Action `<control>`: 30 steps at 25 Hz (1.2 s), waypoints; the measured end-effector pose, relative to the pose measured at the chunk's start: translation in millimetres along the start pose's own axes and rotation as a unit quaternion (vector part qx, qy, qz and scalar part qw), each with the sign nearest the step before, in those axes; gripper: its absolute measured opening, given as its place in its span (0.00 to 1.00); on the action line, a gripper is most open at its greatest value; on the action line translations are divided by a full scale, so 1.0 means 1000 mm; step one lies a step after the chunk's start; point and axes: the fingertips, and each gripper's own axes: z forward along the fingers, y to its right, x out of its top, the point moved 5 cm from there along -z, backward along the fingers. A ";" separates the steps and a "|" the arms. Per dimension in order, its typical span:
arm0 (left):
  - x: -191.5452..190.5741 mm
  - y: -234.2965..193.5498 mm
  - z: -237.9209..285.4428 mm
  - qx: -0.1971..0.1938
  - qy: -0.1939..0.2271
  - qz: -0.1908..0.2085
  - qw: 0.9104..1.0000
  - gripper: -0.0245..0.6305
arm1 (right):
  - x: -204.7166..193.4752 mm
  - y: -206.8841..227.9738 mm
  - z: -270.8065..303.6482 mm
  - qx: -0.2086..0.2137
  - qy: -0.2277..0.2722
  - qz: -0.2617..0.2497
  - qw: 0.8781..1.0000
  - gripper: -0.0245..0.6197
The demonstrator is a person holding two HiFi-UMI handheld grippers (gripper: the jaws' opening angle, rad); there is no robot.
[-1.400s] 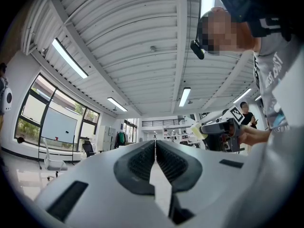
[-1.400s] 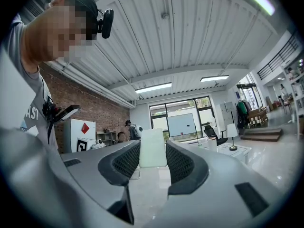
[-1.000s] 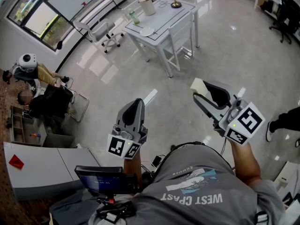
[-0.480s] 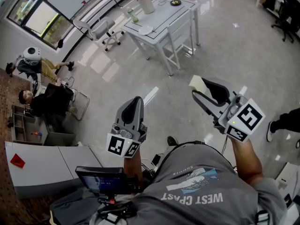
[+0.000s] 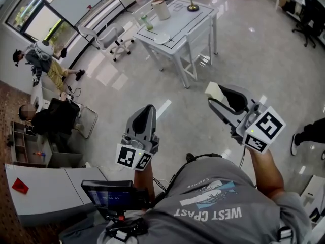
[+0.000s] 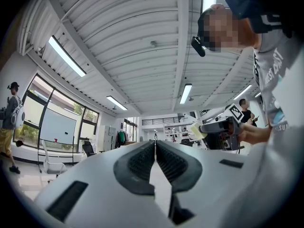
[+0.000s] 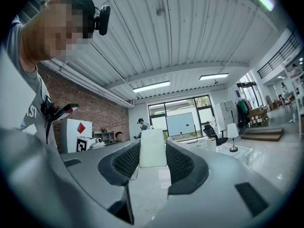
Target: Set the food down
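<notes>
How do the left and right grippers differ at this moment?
The left gripper has its jaws shut together on nothing; the right gripper is clamped on a pale food block. In the head view the left points straight ahead, the right angles leftward. Both are held above the floor.

The food (image 7: 153, 148) is pale cream, the table (image 5: 184, 18) white, the floor (image 5: 244, 60) grey.

Open office, white table (image 5: 179, 23), swivel chairs (image 5: 107, 36)

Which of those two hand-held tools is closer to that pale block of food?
Right. The right tool is clamped on the pale food block, which stands between its jaws. The left tool is shut and empty, held apart to the block's left.
</notes>
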 end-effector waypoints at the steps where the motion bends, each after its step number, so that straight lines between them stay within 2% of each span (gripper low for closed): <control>1: 0.002 -0.008 -0.001 -0.001 0.003 0.001 1.000 0.05 | 0.001 -0.002 0.008 -0.002 0.000 -0.002 1.000 0.30; 12: -0.008 -0.095 0.005 -0.030 0.013 -0.012 0.999 0.05 | 0.000 -0.005 0.091 -0.029 -0.007 -0.015 0.999 0.30; 19: -0.010 -0.112 0.016 -0.038 0.012 -0.018 0.999 0.05 | 0.000 0.001 0.109 -0.032 -0.015 -0.010 0.999 0.30; 22: -0.016 -0.110 0.034 -0.041 0.002 -0.022 0.999 0.05 | 0.003 0.016 0.107 -0.030 -0.015 -0.001 0.999 0.30; 27: -0.026 -0.124 0.084 -0.029 -0.007 -0.016 0.999 0.05 | 0.007 0.072 0.126 -0.015 -0.010 0.011 1.000 0.30; 30: -0.028 -0.124 0.090 -0.023 -0.007 -0.010 1.000 0.05 | 0.005 0.081 0.131 -0.005 -0.008 0.010 1.000 0.30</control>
